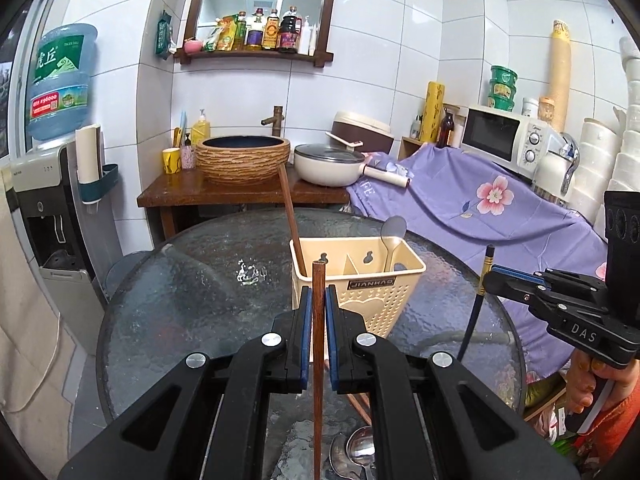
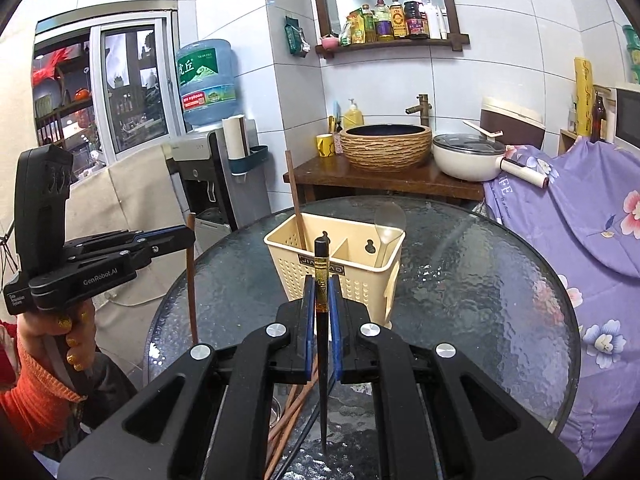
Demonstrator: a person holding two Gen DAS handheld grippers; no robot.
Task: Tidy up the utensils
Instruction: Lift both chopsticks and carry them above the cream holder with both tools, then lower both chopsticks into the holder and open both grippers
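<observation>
A cream plastic utensil holder (image 1: 360,276) (image 2: 340,260) stands on the round glass table (image 1: 192,292) (image 2: 480,288). One brown chopstick (image 1: 289,216) (image 2: 294,196) leans in its left compartment and a clear spoon (image 1: 393,236) (image 2: 388,224) stands in its right one. My left gripper (image 1: 319,300) (image 2: 188,234) is shut on an upright brown chopstick (image 1: 319,360) (image 2: 192,280), held above the table in front of the holder. My right gripper (image 2: 321,284) (image 1: 490,278) is shut on an upright black chopstick (image 2: 322,340) (image 1: 472,320) with a gold band.
More brown chopsticks (image 2: 288,420) and metal spoons (image 1: 356,456) lie on the glass near the front edge. Behind the table stand a wooden washstand with a basin (image 1: 244,158), a white pan (image 1: 332,164), a water dispenser (image 1: 48,208) and a purple flowered cloth (image 1: 480,196).
</observation>
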